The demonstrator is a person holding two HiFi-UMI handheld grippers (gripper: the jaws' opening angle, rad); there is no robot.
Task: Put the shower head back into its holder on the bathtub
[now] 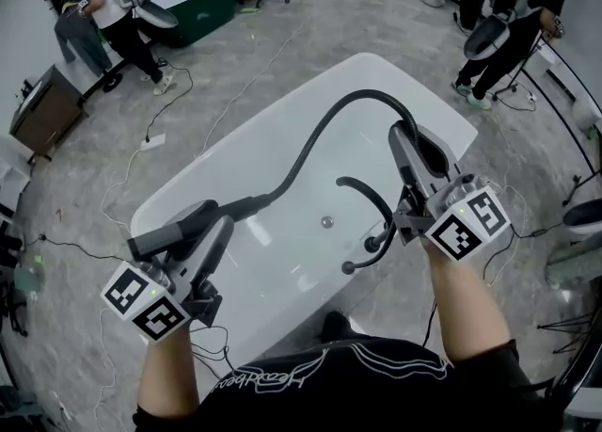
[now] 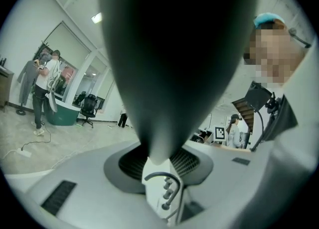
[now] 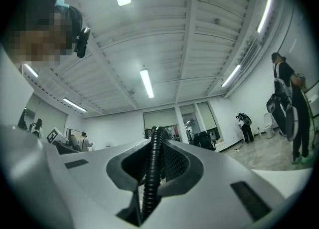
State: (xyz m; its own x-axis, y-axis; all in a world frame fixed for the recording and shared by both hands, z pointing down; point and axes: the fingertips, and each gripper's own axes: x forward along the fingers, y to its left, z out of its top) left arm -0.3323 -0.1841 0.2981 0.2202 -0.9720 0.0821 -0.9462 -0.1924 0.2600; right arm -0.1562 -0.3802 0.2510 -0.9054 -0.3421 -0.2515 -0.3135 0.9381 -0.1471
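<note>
Head view: our left gripper [image 1: 215, 232] clamps the shower head [image 1: 167, 232] over the near left corner of the white bathtub [image 1: 376, 68], drain [image 1: 326, 221] inside. Our right gripper [image 1: 412, 150] pinches the hose [image 1: 320, 138] by its right rim. We cannot read the shirt [image 1: 320, 369] lettering.

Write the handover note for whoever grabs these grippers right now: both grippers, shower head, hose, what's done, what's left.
Left gripper: shut on the shower head, held over the near left rim of the bathtub.
Right gripper: shut on the hose, over the tub's right side.
The hose arcs across the tub between the two grippers.
Black curved fixture: on the tub's near right; probably where the holder is, but I cannot confirm it.
Done: head and hose in hand.
Left: seat the head in its holder, release both.
</note>
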